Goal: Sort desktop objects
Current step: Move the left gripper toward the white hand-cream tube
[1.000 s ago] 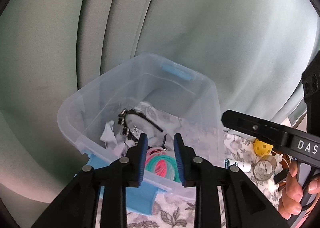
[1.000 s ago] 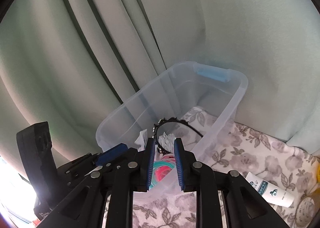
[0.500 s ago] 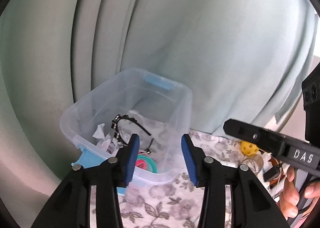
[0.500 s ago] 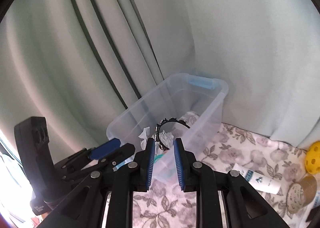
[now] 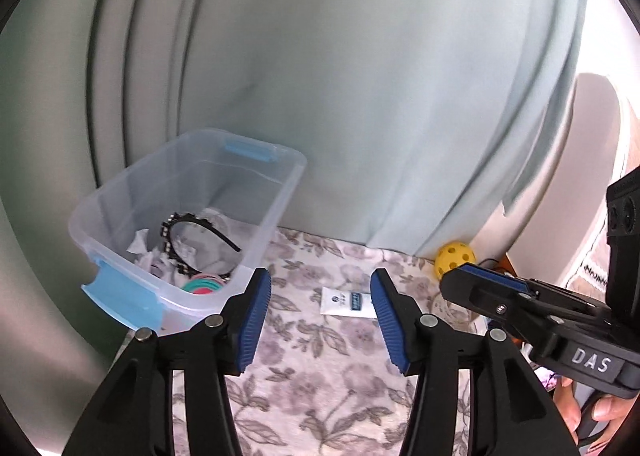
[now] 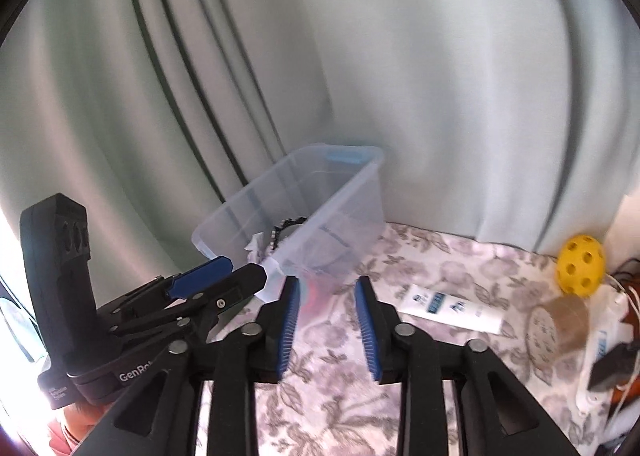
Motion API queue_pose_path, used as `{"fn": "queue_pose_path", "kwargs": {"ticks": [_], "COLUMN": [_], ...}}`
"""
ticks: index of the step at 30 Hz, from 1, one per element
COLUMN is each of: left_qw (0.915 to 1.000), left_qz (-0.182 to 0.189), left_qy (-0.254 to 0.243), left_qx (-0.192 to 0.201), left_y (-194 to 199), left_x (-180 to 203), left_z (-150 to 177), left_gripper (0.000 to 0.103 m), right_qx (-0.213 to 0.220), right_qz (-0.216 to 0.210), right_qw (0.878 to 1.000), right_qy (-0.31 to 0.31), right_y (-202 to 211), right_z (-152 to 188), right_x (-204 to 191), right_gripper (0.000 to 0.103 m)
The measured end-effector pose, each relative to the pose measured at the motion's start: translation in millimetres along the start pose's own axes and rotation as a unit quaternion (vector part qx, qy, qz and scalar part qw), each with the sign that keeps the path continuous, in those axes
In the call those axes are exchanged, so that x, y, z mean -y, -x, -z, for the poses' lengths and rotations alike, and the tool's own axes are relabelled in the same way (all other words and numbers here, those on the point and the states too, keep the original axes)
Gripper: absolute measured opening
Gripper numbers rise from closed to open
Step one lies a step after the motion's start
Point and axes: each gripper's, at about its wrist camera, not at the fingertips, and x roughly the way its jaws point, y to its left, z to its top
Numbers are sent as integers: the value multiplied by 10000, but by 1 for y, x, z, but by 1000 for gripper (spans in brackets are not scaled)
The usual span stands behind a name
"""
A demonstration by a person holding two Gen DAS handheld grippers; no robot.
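A clear plastic bin with blue latches stands at the table's back left. It holds a black studded headband, crumpled white paper and pink and teal rings. A white tube lies on the floral cloth to its right. My left gripper is open and empty, above the cloth in front of the tube. My right gripper is open and empty, just right of the bin's near corner.
A yellow perforated ball sits at the back right by the curtain. A roll of clear tape and a white object lie at the right. A pale green curtain hangs behind the table.
Both grippers have drawn back from over the bin and swung right. Both have opened wider. The tube has come into the left wrist view.
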Motion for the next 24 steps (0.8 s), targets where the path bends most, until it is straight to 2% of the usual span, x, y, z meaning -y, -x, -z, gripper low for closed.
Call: {"fn": "queue_pose_path", "kwargs": {"ticks": [5, 9, 13, 24], "left_qw": [9997, 9993, 9986, 9955], "left_qz": [-28, -27, -15, -29], "left_qy": [-178, -216, -277, -386], "left_qx": [-157, -311, -446, -860], "left_y": [-14, -25, -35, -74], "left_x": [24, 38, 50, 62], "left_z": [12, 20, 27, 45], "left_gripper": [59, 59, 59, 59], "right_qx": [52, 11, -36, -257], "right_qz": [56, 136, 211, 327], "right_qw": [9996, 9990, 9981, 9940], "right_qy": [-280, -423, -578, -1012], "right_y": [16, 20, 23, 11], "right_z": [15, 25, 35, 56], "right_x": [26, 44, 63, 105], "right_gripper": [51, 54, 61, 65]}}
